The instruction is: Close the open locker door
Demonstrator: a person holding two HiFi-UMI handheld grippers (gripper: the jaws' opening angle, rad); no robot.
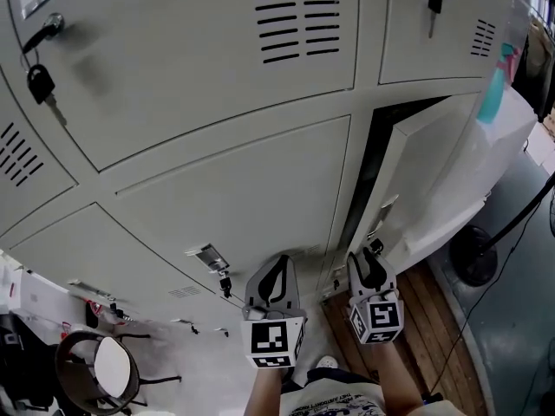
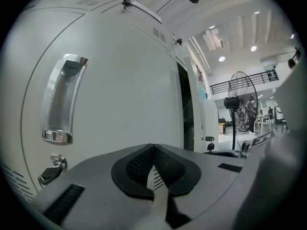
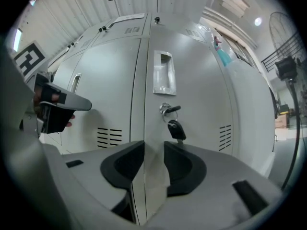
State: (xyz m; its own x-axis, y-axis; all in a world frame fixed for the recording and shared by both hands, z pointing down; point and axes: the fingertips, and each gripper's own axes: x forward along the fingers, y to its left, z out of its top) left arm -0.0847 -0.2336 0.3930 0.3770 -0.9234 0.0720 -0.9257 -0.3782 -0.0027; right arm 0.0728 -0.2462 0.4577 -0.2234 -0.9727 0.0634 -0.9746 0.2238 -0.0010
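We hold both grippers out level before us, side by side and near each other; our left gripper [image 1: 276, 267] has its jaws closed, tips touching, with nothing between them; our right gripper [image 1: 368, 265] has its jaws parted by a clear gap, the pads pressing on nothing; their marker cubes [image 1: 276, 338] face up toward our head; our forearms [image 1: 395, 375] reach forward behind them.

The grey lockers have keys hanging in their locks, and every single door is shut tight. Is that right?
Not quite: not every door is shut. One locker door stands swung open at the right of the head view, with a dark gap beside it. The rest is as you said: the lockers are grey, and keys hang in their locks.
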